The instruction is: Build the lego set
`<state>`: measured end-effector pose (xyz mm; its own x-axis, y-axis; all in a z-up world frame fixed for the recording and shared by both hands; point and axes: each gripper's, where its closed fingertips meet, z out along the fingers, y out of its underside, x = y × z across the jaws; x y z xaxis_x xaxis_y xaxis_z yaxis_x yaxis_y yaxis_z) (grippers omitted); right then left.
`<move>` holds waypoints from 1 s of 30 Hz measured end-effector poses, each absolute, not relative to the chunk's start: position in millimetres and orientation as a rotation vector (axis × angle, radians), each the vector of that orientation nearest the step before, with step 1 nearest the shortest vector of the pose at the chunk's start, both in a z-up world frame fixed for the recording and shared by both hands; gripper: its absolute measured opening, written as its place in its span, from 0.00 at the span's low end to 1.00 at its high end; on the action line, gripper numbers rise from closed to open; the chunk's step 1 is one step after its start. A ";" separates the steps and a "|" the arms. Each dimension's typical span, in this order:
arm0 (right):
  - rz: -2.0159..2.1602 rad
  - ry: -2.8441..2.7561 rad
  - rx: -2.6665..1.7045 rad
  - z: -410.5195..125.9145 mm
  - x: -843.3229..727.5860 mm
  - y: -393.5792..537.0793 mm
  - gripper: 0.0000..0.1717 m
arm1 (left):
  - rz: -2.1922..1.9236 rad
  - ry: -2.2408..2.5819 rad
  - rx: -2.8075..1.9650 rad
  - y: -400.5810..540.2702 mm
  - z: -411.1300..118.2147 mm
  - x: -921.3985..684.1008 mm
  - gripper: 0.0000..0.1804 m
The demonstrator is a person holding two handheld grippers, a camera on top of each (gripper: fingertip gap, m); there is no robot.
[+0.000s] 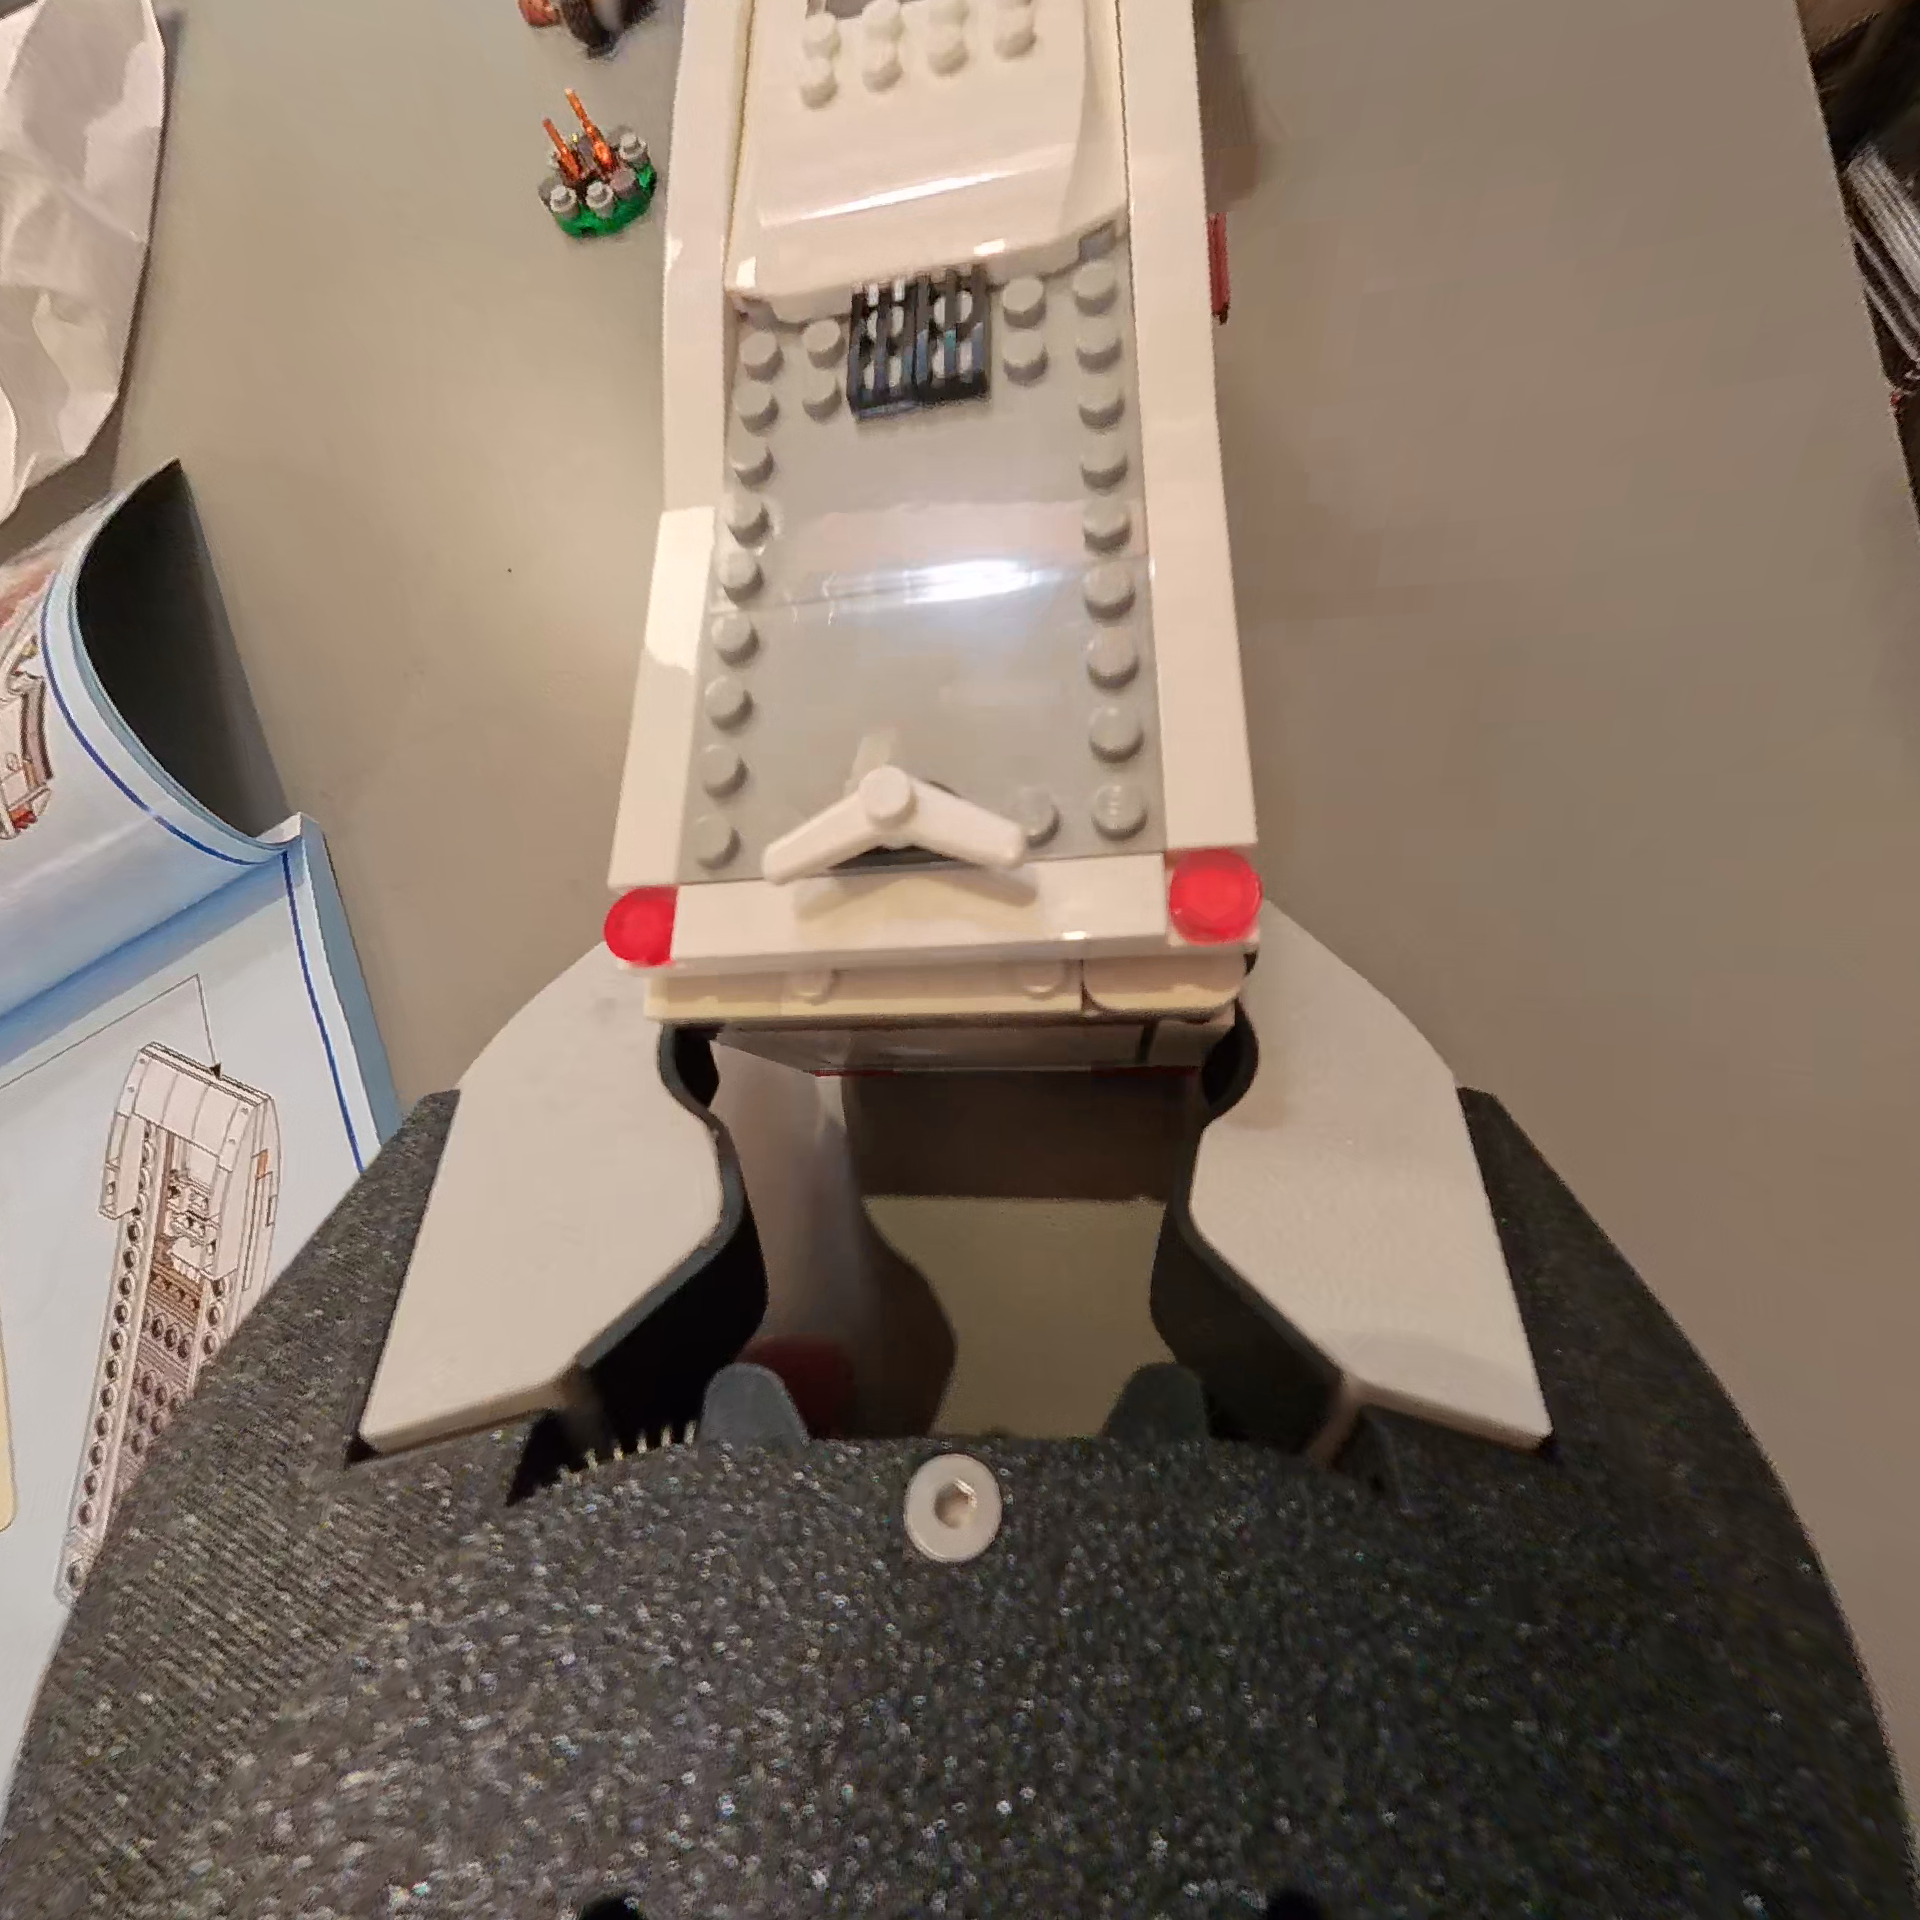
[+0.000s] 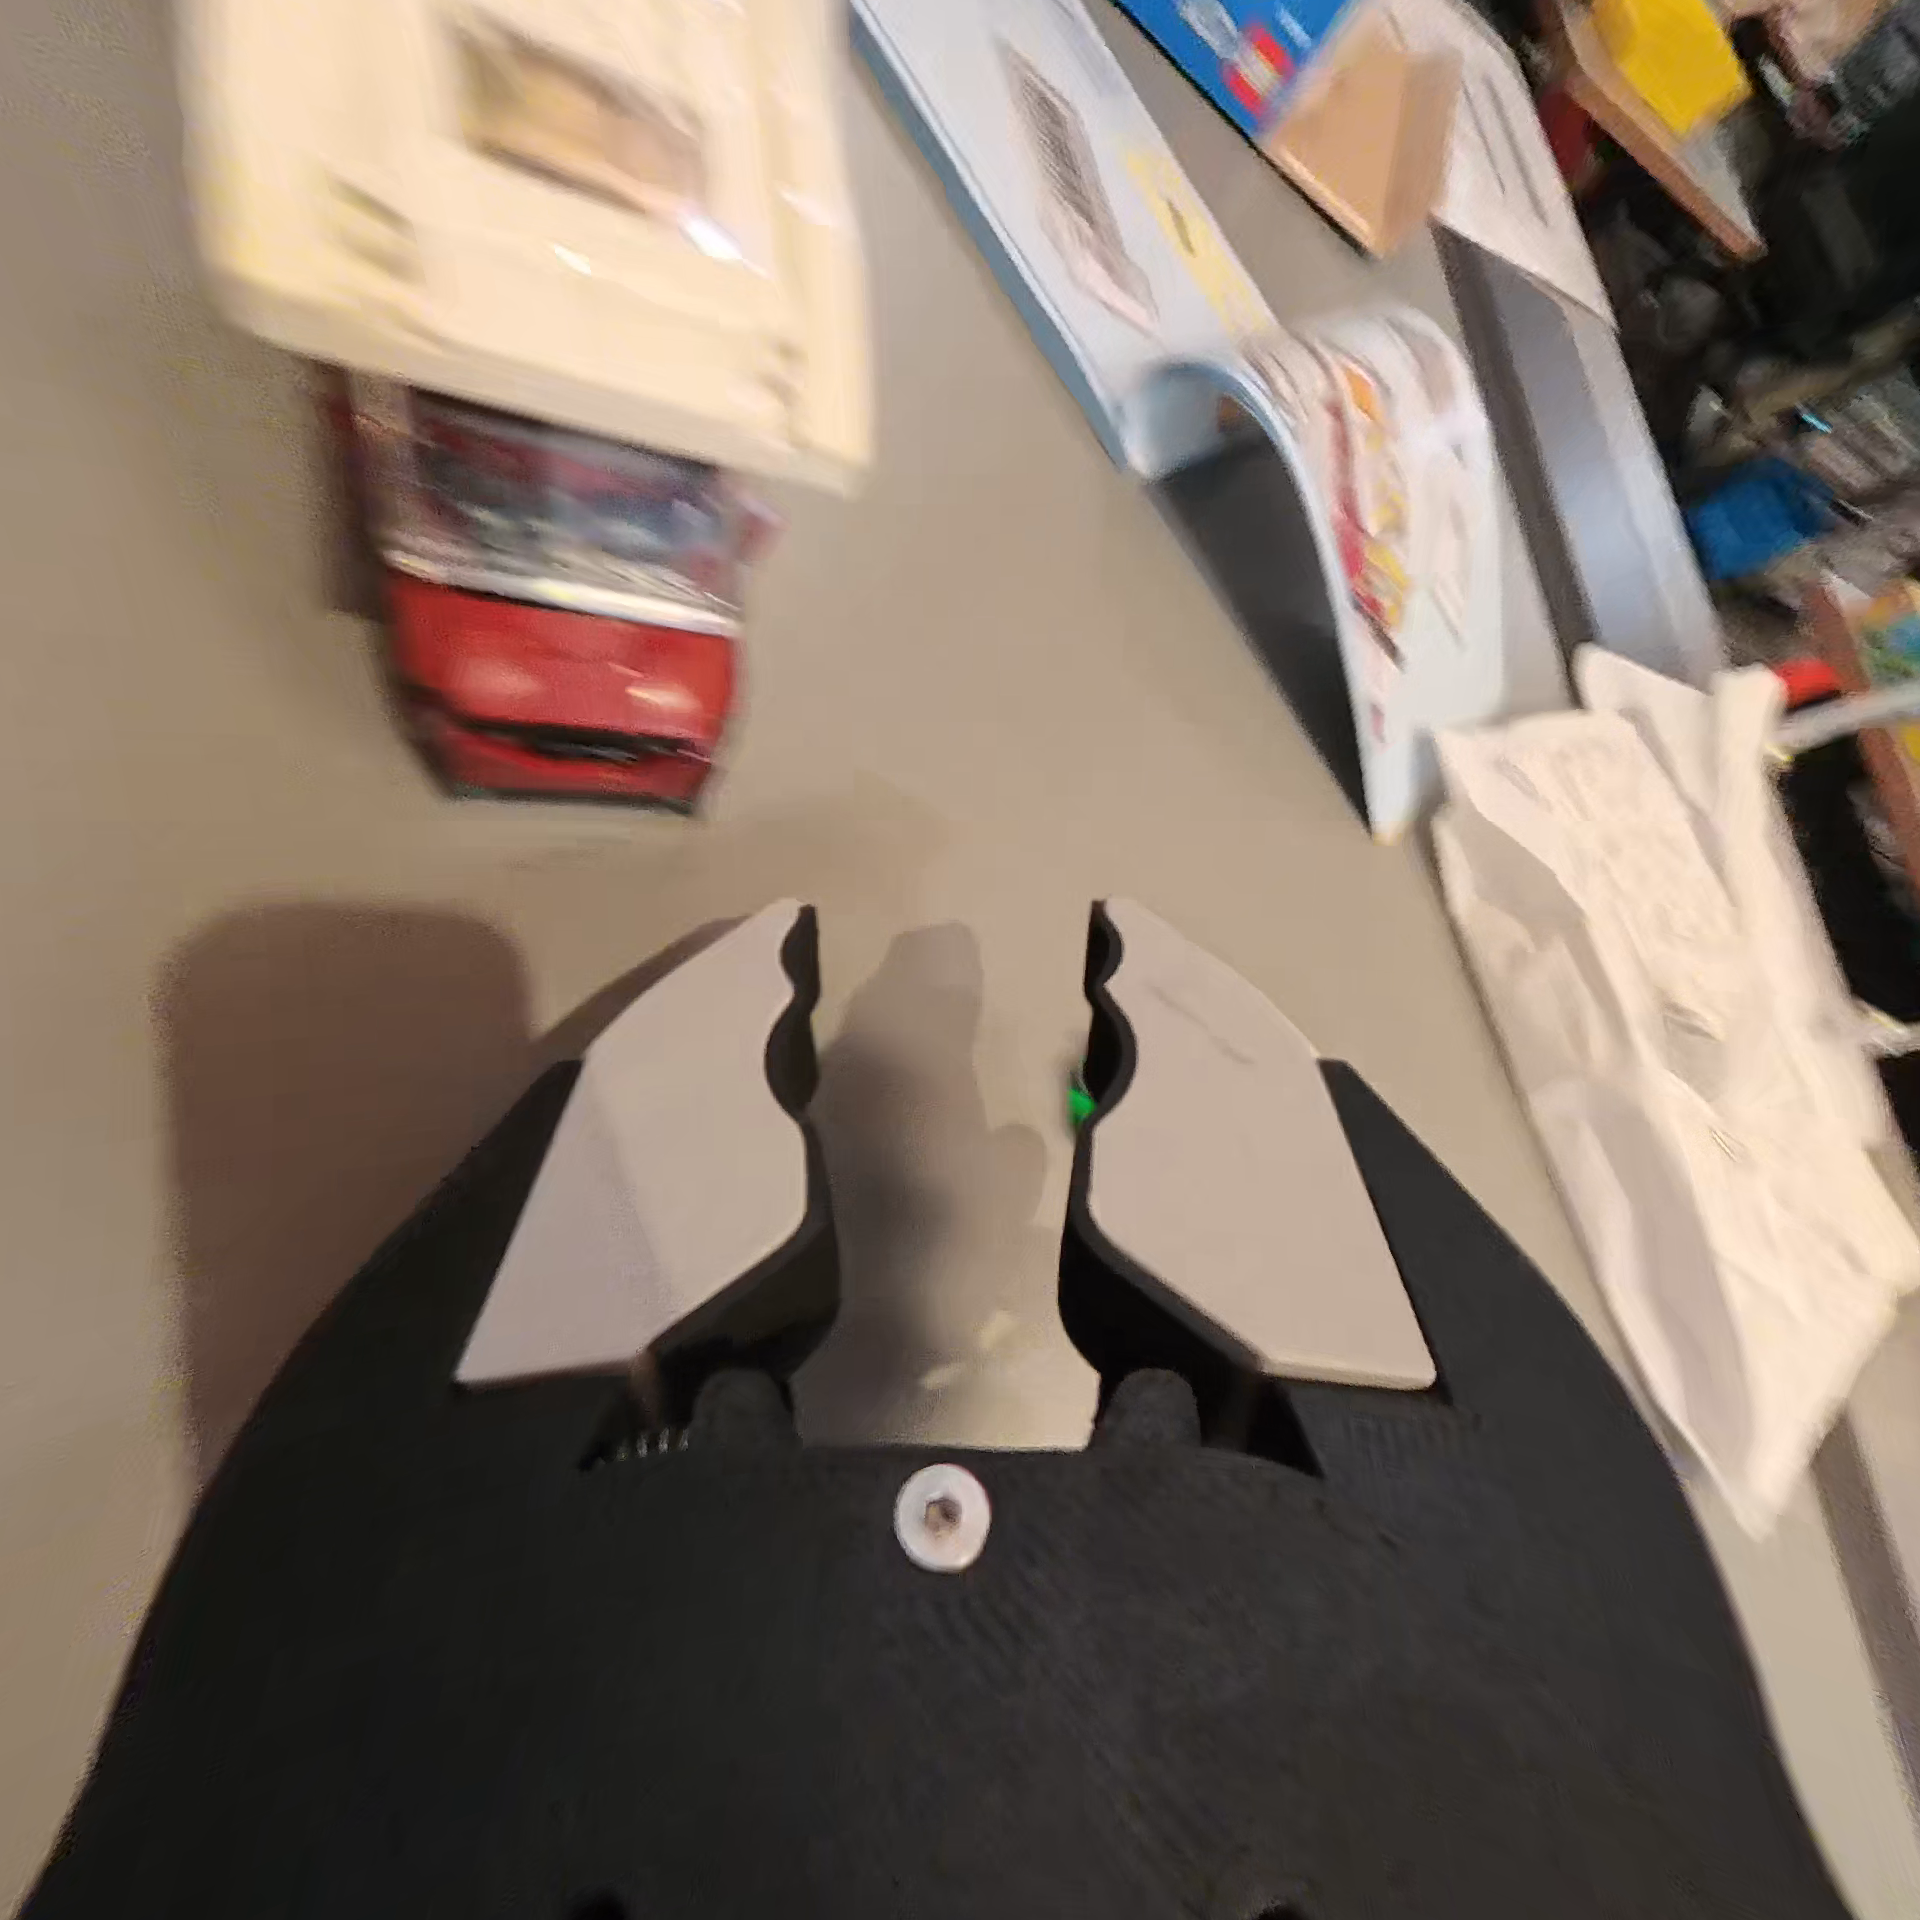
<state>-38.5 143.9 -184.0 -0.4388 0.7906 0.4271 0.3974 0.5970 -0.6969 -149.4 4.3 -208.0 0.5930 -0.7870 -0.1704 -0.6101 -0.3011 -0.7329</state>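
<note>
The left gripper (image 1: 951, 1049) holds the near end of a long white brick-built vehicle (image 1: 935, 582), its length running straight ahead. The right gripper (image 2: 951, 971), half-open and empty (blurred view), hovers over bare table (image 2: 935, 831).

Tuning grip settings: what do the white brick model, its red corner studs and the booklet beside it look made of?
White brick model: hard moulded plastic, glossy; sharp glare streaks on the smooth tiles.
Red corner studs: translucent plastic; they glow where lit.
Booklet: thin printed paper, slight sheen, one page curling up.
Table: matte, smooth; material unclear.
</note>
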 end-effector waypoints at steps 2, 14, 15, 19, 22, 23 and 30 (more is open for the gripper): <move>0.812 -2.135 -0.897 -184.6 -29.0 113.3 0.34 | -0.288 1.104 -2.027 4.8 -208.0 -149.8 0.53; 0.885 -2.316 -1.050 -214.3 -56.2 73.6 0.42 | -0.299 1.117 -2.028 11.4 -208.9 -144.1 0.52; 0.887 -2.318 -1.059 -214.6 -57.7 72.5 0.40 | -0.297 1.114 -2.032 13.0 -209.0 -143.1 0.52; 0.871 -2.297 -1.059 -213.6 -58.9 72.1 0.39 | -0.292 1.115 -2.024 13.7 -208.4 -142.4 0.52; 0.853 -2.267 -1.022 -210.7 -58.8 70.9 0.39 | -0.277 1.125 -1.992 13.8 -205.9 -141.3 0.52; 0.855 -2.257 -1.008 -209.1 -58.7 70.4 0.39 | -0.276 1.126 -1.977 14.0 -204.4 -140.5 0.52; 0.975 -2.182 -0.976 -192.9 -56.7 68.5 0.39 | -0.424 1.055 -1.826 14.7 -175.6 -125.7 0.51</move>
